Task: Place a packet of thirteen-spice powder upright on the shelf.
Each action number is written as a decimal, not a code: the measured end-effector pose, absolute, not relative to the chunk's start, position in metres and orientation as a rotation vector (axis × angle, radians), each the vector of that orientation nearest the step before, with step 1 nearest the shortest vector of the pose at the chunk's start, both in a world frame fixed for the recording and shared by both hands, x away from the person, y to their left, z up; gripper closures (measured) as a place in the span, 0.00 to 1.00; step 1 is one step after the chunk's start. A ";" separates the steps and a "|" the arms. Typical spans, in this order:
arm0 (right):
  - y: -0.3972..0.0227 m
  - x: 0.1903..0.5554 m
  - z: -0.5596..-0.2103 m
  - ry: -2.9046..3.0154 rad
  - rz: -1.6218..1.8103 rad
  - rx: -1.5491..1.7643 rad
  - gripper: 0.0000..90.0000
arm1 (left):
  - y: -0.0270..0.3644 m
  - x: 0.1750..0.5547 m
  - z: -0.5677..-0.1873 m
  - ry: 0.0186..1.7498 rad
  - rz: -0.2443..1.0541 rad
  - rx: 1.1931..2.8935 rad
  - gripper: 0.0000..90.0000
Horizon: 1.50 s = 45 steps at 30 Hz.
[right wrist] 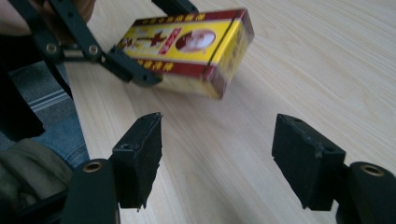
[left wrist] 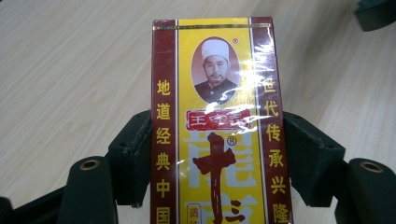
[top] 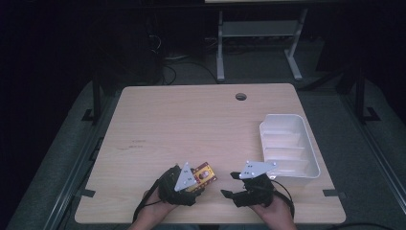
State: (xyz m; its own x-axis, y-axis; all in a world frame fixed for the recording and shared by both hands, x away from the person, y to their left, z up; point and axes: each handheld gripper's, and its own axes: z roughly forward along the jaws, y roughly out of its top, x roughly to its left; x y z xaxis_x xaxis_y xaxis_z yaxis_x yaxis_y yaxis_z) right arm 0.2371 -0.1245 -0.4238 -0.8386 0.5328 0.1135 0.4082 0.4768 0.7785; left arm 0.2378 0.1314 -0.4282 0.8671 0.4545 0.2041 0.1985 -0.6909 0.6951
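Observation:
A yellow and dark red box [top: 206, 174] with printed characters and a portrait is held just above the wooden table [top: 191, 124] near its front edge. My left gripper [top: 197, 180] is shut on it. In the left gripper view the black pads press both long sides of the box [left wrist: 217, 93]. My right gripper [top: 229, 184] is open a short way to the right, with bare tabletop between its pads. In the right gripper view the box [right wrist: 187, 46] hangs tilted beyond the gripper's [right wrist: 217, 149] jaws, with a finger [right wrist: 133, 70] of the left gripper against it.
A white plastic tray [top: 282, 117] with ribbed dividers stands at the table's right side, close to my right hand. A round cable hole [top: 241, 96] lies near the far edge. Desk legs and cables stand on the dark floor beyond.

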 end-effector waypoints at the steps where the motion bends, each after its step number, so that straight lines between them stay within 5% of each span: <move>1: -0.124 0.237 -0.424 2.573 1.302 0.829 0.36 | 0.130 0.237 -0.429 0.463 0.476 2.335 0.36; 32: -0.118 0.246 -0.429 2.609 1.489 1.059 0.35 | 0.106 0.213 -0.427 0.251 0.530 2.319 0.36; 45: -0.119 0.246 -0.430 2.621 1.572 1.095 0.49 | 0.106 0.214 -0.426 0.260 0.513 2.311 0.36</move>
State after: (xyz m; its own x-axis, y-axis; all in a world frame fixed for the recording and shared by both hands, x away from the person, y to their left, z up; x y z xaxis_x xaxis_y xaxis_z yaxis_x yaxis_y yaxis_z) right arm 0.2464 -0.1193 -0.4302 -0.7678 0.4920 0.4105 0.5937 0.3056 0.7444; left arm 0.2139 0.1061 -0.4262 0.8993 0.3313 0.2856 0.0342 -0.7041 0.7092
